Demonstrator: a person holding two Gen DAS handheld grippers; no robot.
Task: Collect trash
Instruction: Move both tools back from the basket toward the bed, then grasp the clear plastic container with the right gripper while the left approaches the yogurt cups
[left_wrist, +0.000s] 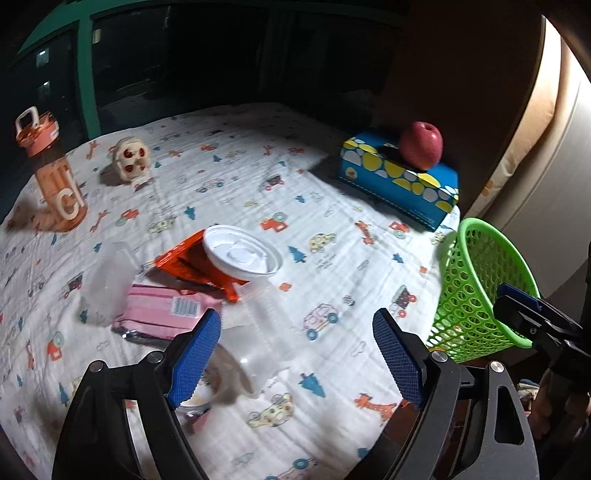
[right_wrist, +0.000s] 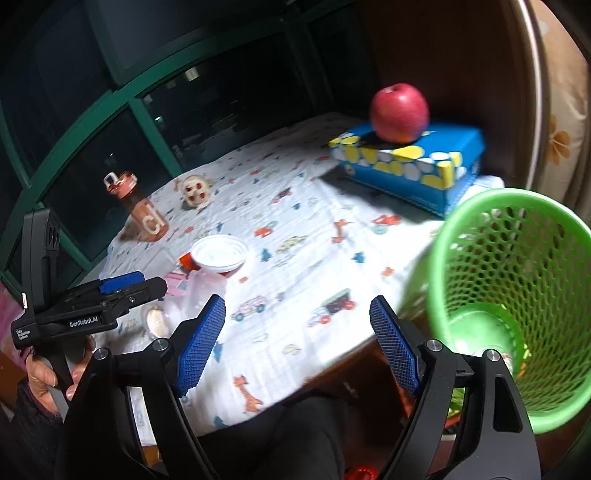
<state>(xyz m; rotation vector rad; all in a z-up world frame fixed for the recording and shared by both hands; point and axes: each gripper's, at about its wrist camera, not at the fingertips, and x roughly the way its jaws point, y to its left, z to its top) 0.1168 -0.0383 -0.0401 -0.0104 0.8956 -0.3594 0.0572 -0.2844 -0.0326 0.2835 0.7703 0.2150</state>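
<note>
Trash lies together on the printed tablecloth (left_wrist: 332, 206): a white plastic lid (left_wrist: 242, 254) on an orange wrapper (left_wrist: 181, 262), a pink packet (left_wrist: 162, 310), and a clear plastic cup (left_wrist: 255, 354) on its side. My left gripper (left_wrist: 297, 360) is open above that clear cup, and its pads do not touch it. A small round tub (left_wrist: 194, 404) sits under its left finger. The green mesh basket (right_wrist: 517, 288) stands off the table's right edge. My right gripper (right_wrist: 298, 345) is open and empty, left of the basket.
An orange water bottle (left_wrist: 51, 173) and a skull toy (left_wrist: 131, 158) stand at the far left. A red apple (left_wrist: 421, 146) rests on a blue dotted box (left_wrist: 399, 181) at the far right. A second clear cup (left_wrist: 107, 280) lies left of the pink packet. A hand (right_wrist: 44, 373) holds the left gripper (right_wrist: 110, 299).
</note>
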